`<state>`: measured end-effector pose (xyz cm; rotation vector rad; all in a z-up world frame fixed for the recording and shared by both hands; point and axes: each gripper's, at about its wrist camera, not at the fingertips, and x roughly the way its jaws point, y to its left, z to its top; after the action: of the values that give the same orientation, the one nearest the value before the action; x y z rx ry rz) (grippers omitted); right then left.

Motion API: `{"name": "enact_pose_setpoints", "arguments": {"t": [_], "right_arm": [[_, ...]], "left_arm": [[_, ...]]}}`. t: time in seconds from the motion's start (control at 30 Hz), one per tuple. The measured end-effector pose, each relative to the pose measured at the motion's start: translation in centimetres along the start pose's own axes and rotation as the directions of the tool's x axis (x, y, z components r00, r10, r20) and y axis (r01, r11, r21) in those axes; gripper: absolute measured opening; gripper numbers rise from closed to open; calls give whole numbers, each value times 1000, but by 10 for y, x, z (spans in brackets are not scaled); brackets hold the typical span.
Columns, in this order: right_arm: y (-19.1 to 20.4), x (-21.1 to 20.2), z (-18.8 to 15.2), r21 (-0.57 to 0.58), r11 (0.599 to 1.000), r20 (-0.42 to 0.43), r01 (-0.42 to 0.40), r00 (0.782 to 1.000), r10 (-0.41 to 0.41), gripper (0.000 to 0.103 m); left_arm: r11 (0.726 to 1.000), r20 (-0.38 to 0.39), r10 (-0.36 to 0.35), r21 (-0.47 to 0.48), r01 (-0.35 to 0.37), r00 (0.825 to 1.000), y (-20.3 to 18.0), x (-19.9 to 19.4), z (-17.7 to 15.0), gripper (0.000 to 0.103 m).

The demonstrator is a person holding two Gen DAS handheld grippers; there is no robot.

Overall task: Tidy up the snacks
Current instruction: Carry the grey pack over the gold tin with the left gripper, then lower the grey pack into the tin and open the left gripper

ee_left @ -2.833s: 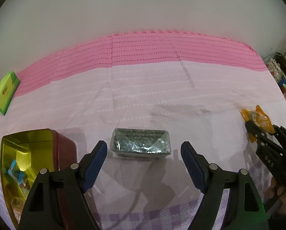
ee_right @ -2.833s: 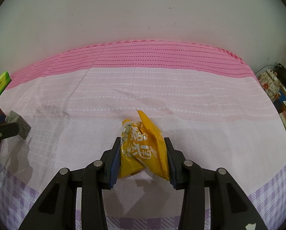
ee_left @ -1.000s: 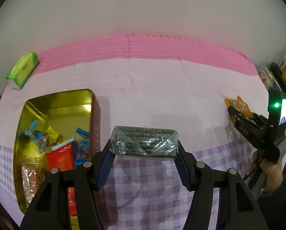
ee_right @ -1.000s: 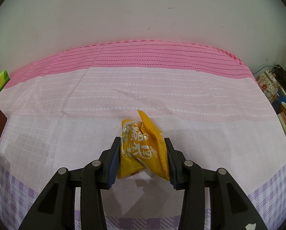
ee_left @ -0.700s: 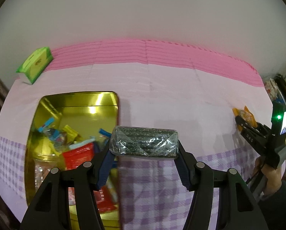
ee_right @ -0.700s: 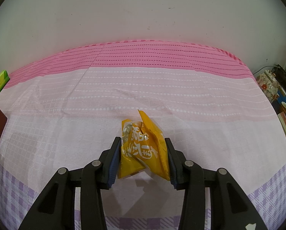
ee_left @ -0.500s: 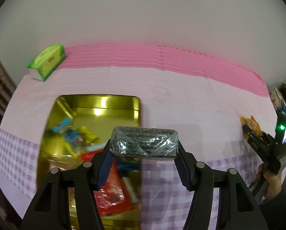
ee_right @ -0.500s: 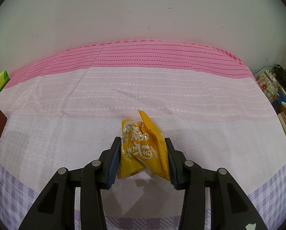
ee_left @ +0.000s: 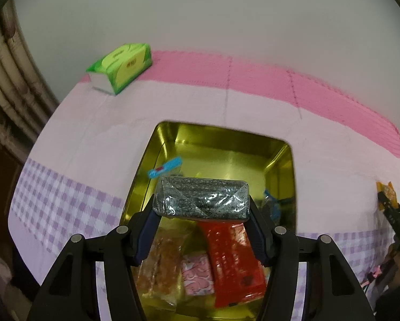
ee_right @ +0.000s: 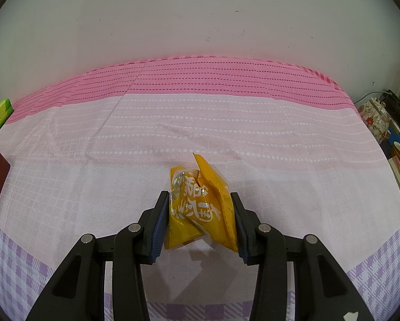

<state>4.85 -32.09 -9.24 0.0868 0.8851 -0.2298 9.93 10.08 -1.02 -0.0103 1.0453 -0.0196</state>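
The seaweed pack (ee_left: 200,198) sits clamped in your left hand-held gripper (ee_left: 201,223), raised above the open gold tin (ee_left: 280,157) on the worktop (ee_left: 93,139). Inside the tin, below the pack, lie a red packet (ee_left: 233,259) and other wrapped snacks. Far right of the tin, your right hand-held gripper (ee_right: 200,219) pinches a yellow snack bag (ee_right: 200,203) against the pink cloth (ee_right: 280,139).

L black two-finger gripper (ee_left: 201,211) clamped on silvery-grey foil packet (ee_left: 200,201), held aloft. R black gripper (ee_right: 200,219) pinching crumpled yellow snack pouch (ee_right: 200,206), low.
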Motion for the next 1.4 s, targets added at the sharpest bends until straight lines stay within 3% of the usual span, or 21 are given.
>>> {"name": "enact_pose_setpoints", "arguments": {"t": [0.47, 0.8, 1.4], "right_arm": [[0, 0, 0, -1, 1000, 0, 2, 1000, -2, 40], [0, 0, 0, -3, 1000, 0, 4, 1000, -4, 42], [-1, -1, 1, -4, 1000, -1, 9, 1000, -9, 43]], "left_arm": [[999, -64, 3, 48, 0, 998, -5, 14, -32, 60], [995, -51, 29, 98, -24, 998, -16, 10, -43, 60], [992, -43, 42, 120, -36, 998, -15, 10, -39, 61]]}}
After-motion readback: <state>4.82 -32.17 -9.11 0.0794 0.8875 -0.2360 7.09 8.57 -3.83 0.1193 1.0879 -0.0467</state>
